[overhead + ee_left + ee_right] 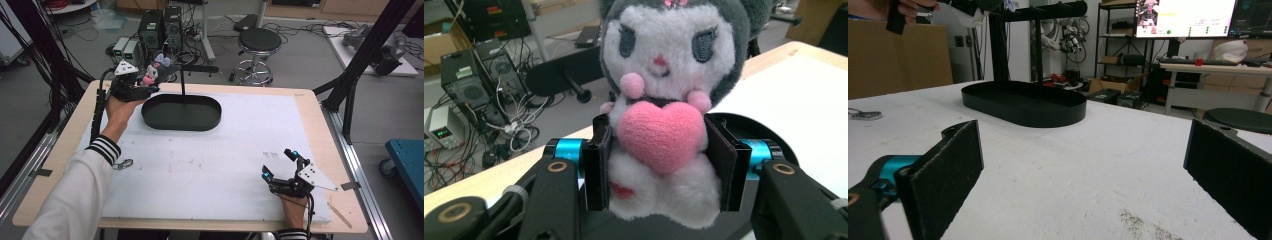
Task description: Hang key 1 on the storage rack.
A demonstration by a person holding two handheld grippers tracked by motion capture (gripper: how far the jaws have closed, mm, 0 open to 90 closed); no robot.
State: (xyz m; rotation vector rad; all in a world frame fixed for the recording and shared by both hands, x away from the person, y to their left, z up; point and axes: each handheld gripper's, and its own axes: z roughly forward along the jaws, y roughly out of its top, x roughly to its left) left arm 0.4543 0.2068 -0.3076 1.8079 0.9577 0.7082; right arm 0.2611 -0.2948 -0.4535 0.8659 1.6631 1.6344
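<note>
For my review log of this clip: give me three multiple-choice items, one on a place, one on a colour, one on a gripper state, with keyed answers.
1. Where is the plush toy?
A. flat on the white mat
B. held up beside the black stand's tray
C. under the stool

2. What colour is the heart on the toy's chest?
A. pink
B. blue
C. yellow

3. How is the right gripper?
A. shut on the toy
B. shut on a keyring
C. open, holding nothing

Answers: 1 B, the left gripper holds it above the tray's left end; 2 A, the left gripper view shows a pink heart; 3 C, its fingers stand wide apart over bare mat.
</note>
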